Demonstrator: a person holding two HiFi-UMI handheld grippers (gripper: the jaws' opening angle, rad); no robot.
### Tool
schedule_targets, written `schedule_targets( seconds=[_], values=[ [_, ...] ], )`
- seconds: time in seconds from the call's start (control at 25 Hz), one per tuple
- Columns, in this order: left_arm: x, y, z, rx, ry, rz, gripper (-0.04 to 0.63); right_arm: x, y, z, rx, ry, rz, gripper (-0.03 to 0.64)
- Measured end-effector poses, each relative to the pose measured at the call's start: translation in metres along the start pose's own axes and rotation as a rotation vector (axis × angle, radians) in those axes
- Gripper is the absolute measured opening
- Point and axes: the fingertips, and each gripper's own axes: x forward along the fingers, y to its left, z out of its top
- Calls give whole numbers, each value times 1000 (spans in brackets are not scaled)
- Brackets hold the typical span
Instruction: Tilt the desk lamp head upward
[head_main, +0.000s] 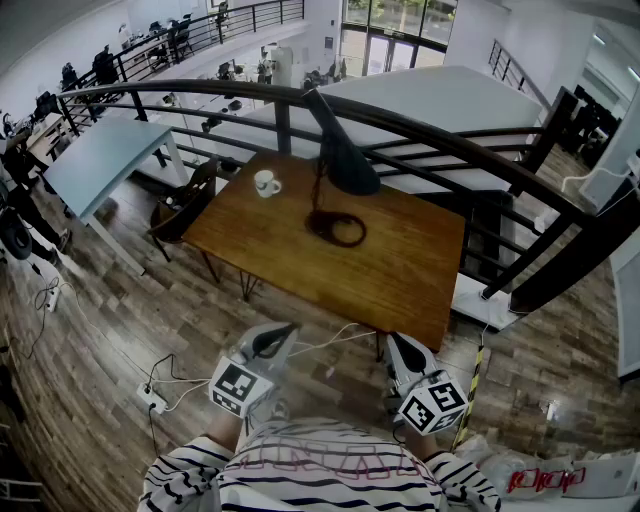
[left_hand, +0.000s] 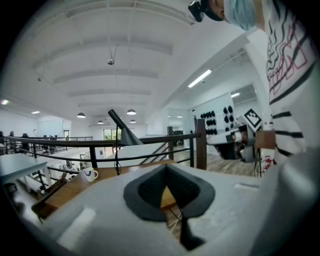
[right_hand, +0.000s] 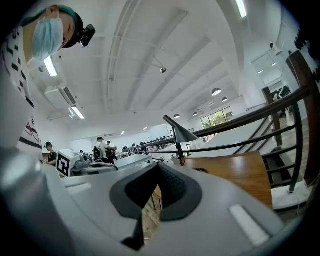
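Your left gripper and right gripper (both shut, empty) hung well short of the black cone-headed desk lamp, neither nearer.

The lamp stands toward the desk's far edge, a mug at its left, the railing just behind
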Motion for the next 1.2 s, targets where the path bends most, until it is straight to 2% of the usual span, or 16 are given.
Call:
schedule_targets(
  seconds=[0.36, 0.6, 0.68, 0.76, 0.84, 1.0, 1.2],
  values=[
    [10, -19, -6, 5, -6, 21, 3, -13, -12, -2, 0, -20, 31, 0],
    [6, -2, -1, -11, -52, 62, 3, -5, -4, 4, 17, -66, 59, 3],
    [12, -2, -2, -16, -62, 63, 4, -4, -10, 5, 28, -65, 55, 79],
    [18, 3, -4, -28, -67, 67, 20, 0, -16, 6, 36, -62, 52, 92],
    [23, 15, -6, -39, -69, 65, 65, 11, -21, 8, 37, -68, 44, 113],
    [26, 54, -11, -58, -61, 46, 80, 48, -20, 14, 52, -72, 14, 159],
    [30, 119, -11, -63, -59, 36, 134, 107, -10, 24, 53, -77, -8, 185]
  ],
)
